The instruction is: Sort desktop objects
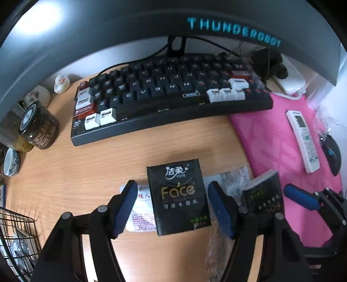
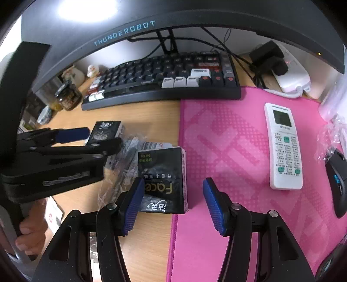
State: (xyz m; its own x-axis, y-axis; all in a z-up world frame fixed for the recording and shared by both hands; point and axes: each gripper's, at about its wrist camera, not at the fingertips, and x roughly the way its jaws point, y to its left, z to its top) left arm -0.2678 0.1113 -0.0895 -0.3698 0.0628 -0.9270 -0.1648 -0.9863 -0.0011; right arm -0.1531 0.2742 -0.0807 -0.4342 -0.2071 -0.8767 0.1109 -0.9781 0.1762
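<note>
A black "Face" tissue pack [image 1: 180,199] lies flat on the wooden desk between the fingers of my open left gripper [image 1: 173,208]; whether the pads touch it I cannot tell. A second black tissue pack [image 2: 162,180] lies at the edge of the pink mat [image 2: 238,151], between the fingers of my open right gripper [image 2: 173,206]; its left pad sits close to the pack. That second pack [image 1: 264,193] and my right gripper [image 1: 303,198] also show in the left wrist view. My left gripper [image 2: 97,141] and the first pack [image 2: 105,131] also show in the right wrist view.
A black keyboard [image 1: 169,95] sits under the monitor [image 2: 195,19]. A white remote [image 2: 283,145] and a black mouse [image 2: 337,180] lie on the mat. A jar [image 1: 40,125], a cup [image 1: 10,162], a wire basket [image 1: 17,238] stand left. Crinkled wrappers [image 2: 123,164] lie between the packs.
</note>
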